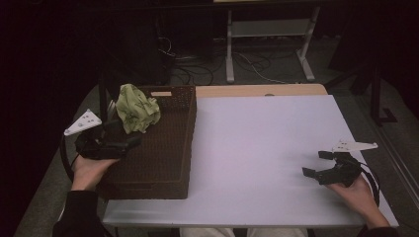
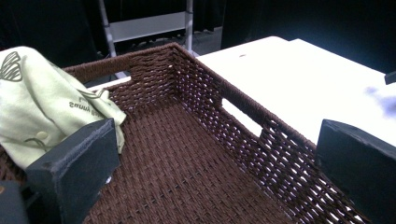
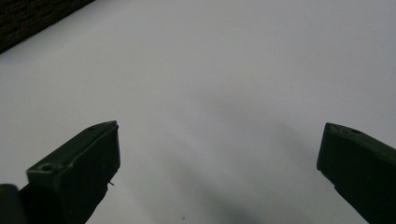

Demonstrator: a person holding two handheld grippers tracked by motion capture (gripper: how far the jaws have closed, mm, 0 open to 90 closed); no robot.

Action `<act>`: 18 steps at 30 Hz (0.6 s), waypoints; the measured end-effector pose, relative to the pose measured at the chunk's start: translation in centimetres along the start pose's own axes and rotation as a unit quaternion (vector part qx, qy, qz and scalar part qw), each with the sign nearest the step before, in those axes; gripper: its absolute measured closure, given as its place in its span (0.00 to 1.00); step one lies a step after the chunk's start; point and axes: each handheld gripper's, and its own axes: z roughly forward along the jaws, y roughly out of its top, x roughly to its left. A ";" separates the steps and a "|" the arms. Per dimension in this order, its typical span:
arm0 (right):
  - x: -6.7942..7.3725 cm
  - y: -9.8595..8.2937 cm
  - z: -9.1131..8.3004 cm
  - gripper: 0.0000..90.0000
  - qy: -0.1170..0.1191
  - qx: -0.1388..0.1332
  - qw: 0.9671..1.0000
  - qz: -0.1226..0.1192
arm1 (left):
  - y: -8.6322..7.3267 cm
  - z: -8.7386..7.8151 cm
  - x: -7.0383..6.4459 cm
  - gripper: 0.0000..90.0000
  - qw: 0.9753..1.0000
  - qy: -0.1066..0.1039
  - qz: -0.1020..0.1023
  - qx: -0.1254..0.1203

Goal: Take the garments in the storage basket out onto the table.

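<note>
- Tabletop (image 1: 257,148) lies white and bare from the near edge to its far edge, giving wide open room between the two hands; a strip of bare wood (image 1: 257,90) shows along the far side.
- Right gripper (image 1: 316,164) hovers low over the table near the right edge, held by the person's right hand (image 1: 359,193); its jaws stand wide apart with nothing between them, and in the right gripper view plain white surface lies beneath them.
- Left gripper (image 1: 129,140) sits at the basket's left rim, held by the left hand (image 1: 89,170); in the left gripper view its jaws are spread wide, one beside the cloth and the other over the right wall, gripping nothing.
- Woven brown basket (image 1: 170,148) stands at the table's left end, its near wall close to the near edge and its right wall bordering the open surface; its floor is mostly free.
- Pale green cloth (image 1: 136,108) is bunched in the basket's far left corner, rising above the rim; in the left gripper view it (image 2: 42,112) lies just beside the left jaw, and contact cannot be told.
- The cloth's printed lettering is too small to read.
- Beyond the table the room is dark; a white metal frame (image 1: 269,34) and floor cables (image 1: 212,61) are faintly visible.
</note>
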 end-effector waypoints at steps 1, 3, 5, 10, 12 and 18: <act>0.0 0.0 0.0 0.00 0.000 0.000 1.000 0.000 | 0.1 0.1 0.1 0.00 1.000 0.000 -0.001 -0.001; 0.1 0.0 0.0 0.00 0.001 0.000 1.000 -0.003 | 0.2 0.3 0.4 0.00 1.000 -0.002 -0.004 -0.002; 0.1 0.0 0.1 0.00 0.001 0.002 1.000 -0.004 | 0.3 0.5 0.8 0.00 1.000 0.000 -0.003 -0.003; 0.2 0.0 0.2 0.00 0.003 0.006 1.000 -0.003 | 0.6 0.7 1.5 0.00 1.000 0.002 -0.002 -0.002; 0.2 0.0 0.2 0.00 0.003 0.006 1.000 -0.003 | 0.8 0.9 1.8 0.00 1.000 0.004 -0.003 -0.001; 0.2 0.0 0.3 0.00 0.003 0.007 1.000 -0.002 | 1.5 1.6 2.6 0.00 1.000 0.009 0.008 0.007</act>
